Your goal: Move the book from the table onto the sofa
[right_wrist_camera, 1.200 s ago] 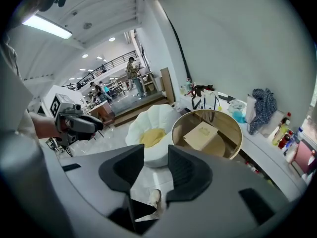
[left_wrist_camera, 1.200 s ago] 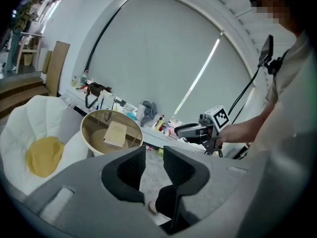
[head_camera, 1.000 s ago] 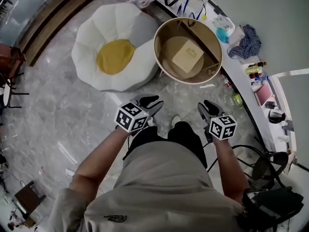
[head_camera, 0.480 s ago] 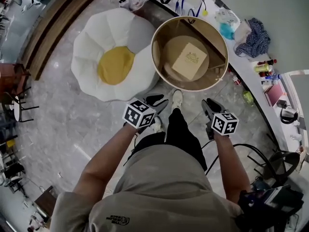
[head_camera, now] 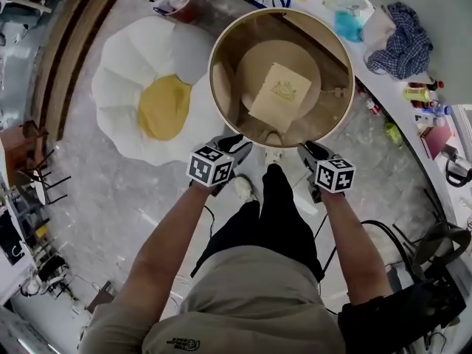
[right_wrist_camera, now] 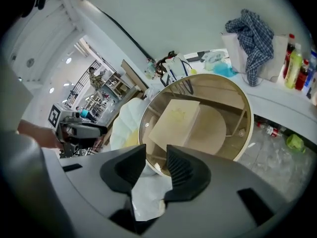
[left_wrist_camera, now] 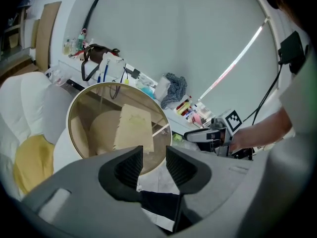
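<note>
So, biggest thing first: the white flower-shaped sofa (head_camera: 122,80) with a yellow middle sits on the floor, right beside the round glass-topped table (head_camera: 335,80). The tan book (head_camera: 280,98) is lying flat on the table, roughly centre, not on the sofa. Both grippers hang by the table's near rim, short of the book. The left gripper (head_camera: 237,144) has its jaws a modest way apart; they've just been opening, with nothing between them. The right gripper (head_camera: 308,150) is the same deal: jaws parted, just opened a touch more, gap empty.
</note>
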`<state>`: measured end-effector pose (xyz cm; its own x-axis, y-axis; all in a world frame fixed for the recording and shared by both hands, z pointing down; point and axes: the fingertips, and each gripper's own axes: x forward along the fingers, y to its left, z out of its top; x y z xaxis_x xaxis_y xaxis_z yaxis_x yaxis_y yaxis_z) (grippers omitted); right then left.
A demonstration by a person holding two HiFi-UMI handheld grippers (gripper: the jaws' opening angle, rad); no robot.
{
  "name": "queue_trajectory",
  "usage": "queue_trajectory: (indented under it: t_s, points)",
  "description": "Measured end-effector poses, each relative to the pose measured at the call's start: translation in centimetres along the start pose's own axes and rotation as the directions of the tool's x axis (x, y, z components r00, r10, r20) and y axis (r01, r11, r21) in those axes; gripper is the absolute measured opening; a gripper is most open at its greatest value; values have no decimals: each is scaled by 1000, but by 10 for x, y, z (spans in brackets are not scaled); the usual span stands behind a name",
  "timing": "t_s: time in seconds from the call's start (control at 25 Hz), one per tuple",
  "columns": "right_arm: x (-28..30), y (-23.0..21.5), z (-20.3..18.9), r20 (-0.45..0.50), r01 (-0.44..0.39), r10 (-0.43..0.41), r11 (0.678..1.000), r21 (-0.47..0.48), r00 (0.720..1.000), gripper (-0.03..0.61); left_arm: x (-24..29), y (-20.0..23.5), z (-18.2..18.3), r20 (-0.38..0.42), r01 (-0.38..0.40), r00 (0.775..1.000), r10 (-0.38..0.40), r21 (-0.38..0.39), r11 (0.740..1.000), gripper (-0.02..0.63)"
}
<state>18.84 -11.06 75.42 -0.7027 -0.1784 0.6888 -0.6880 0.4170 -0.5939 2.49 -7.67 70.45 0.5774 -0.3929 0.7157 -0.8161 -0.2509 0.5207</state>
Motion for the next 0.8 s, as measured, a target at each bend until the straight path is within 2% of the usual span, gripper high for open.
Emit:
queue_trajectory:
  t_s: [0.28,0.4,0.64,0.8]
  points:
    - [69,-57,10,-23,-14,17,989,144,1000,146,85,67,18,-75,-22,997,18,-52,998,162]
    - [88,-76,17,-30,-23,29,984,177,999,149,116,86,21,-97,-24,995,16,-73,997,179]
    - [128,-93,25,-51,-50,63,974,223,997,150,155,117,19,-162,-21,987,9,-74,997,196]
    - [145,-98,24,-54,-67,86,954,293,995,150,170,128,12,-193,-15,981,-2,-84,996,199]
